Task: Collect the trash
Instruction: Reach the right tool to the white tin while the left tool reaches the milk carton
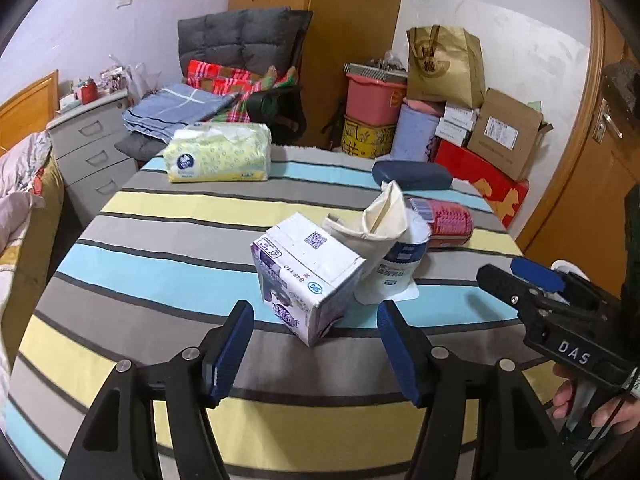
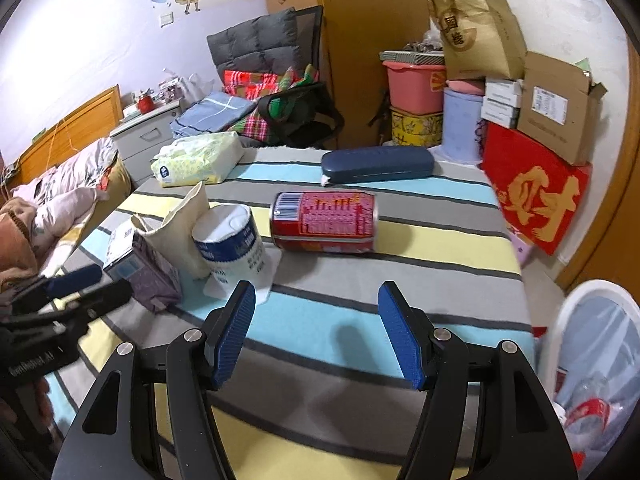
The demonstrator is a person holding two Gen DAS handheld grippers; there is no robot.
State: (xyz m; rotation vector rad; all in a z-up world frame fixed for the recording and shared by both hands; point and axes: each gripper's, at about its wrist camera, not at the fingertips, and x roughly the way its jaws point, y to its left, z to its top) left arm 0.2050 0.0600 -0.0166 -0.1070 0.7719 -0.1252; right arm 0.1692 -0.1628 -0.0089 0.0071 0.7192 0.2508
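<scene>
On the striped tablecloth (image 1: 160,272) a white and purple drink carton (image 1: 308,276) lies tilted, just ahead of my left gripper (image 1: 316,344), which is open with nothing between its blue pads. Behind the carton are a crumpled cream paper cup (image 1: 384,212) and a white and blue cup (image 1: 400,264), leaning together. A red can (image 2: 324,220) lies on its side, some way ahead of my right gripper (image 2: 316,332), open and empty. The same carton (image 2: 140,264) and cups (image 2: 228,240) sit to its left. Each gripper shows in the other's view: right gripper (image 1: 508,276), left gripper (image 2: 88,286).
A yellow tissue pack (image 1: 218,154) and a dark blue glasses case (image 2: 376,166) lie at the table's far side. A white-rimmed bin (image 2: 560,320) with a plastic liner stands right of the table. Boxes (image 2: 560,104), tubs, a chair, drawers (image 1: 92,152) and a bed surround it.
</scene>
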